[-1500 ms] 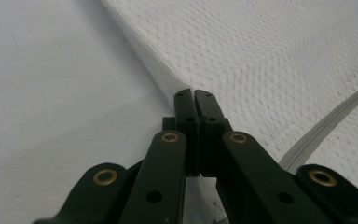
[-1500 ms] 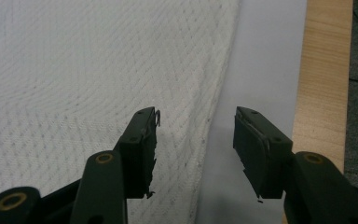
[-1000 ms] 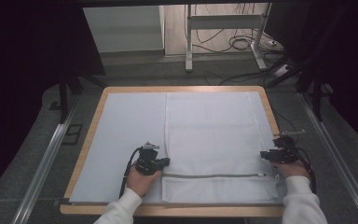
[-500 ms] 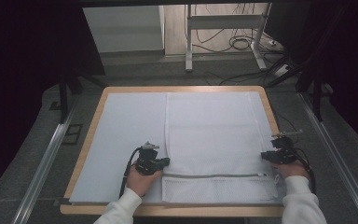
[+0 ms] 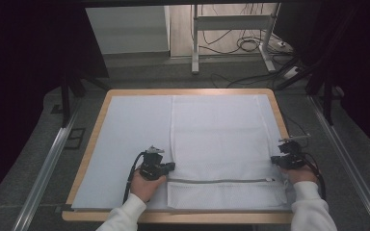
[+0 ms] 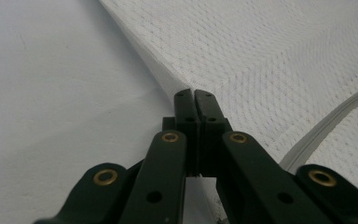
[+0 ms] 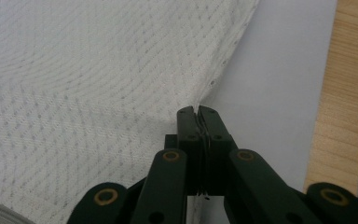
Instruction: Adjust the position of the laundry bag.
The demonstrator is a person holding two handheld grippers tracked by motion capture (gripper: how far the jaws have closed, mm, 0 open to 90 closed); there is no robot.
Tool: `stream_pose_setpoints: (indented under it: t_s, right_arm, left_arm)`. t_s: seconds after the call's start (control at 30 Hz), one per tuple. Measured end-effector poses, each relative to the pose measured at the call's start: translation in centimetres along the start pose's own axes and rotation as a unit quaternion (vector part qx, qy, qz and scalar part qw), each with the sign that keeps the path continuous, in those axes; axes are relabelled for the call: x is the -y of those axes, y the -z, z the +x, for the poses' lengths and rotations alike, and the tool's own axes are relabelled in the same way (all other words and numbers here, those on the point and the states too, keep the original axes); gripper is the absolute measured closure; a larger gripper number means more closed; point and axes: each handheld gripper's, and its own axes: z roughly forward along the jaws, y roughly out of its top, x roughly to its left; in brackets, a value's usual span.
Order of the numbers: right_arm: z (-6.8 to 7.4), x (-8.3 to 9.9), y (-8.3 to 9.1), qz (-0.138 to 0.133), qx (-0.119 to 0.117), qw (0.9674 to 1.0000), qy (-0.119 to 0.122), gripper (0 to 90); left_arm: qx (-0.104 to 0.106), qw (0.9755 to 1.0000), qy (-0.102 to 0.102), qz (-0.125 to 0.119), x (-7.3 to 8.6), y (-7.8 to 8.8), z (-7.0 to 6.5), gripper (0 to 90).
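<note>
- Both tongs are clamped on the white mesh bag (image 5: 221,144), one per side edge. The left tongs (image 5: 169,166) have their jaws pressed together on the bag's left hem, and in the left gripper view you can see the fabric edge lifting up into the tips (image 6: 194,95).
- Right tongs (image 5: 275,160) have just been closing, and the right gripper view shows the bag's right hem pinched between the tips (image 7: 197,112), with a sliver of mesh running down between the jaws. So that's a grip, not just resting there.
- The bag lies flat on the pale sheet (image 5: 125,144) that covers the wooden counter (image 5: 89,159), sitting toward the right half. Its right edge is close to the counter's wooden rim.
- The zipper (image 5: 221,181) runs across the bag near the person's end, and both grips sit just beyond that line, roughly level with each other.
- My guess on why it's held like that: grabbing both side hems at the same height keeps the fabric taut and square, so it can be lifted or folded over without one side sagging. Mesh is floppy, so a one-sided grab would just bunch it up.
- Looks like the pick-up stage is done and the next move is a lift or fold.
</note>
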Motion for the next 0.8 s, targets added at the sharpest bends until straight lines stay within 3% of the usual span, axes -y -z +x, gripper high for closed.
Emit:
stream_pose_setpoints:
  t_s: [0.8]
  right_arm:
    - [1.3, -0.5, -0.4, -0.017, -0.017, 0.9997, 0.004, 87.3]
  left_arm:
    - [-0.008, 0.9999, 0.011, -0.003, 0.2, 1.0, 1.4, 90.0]
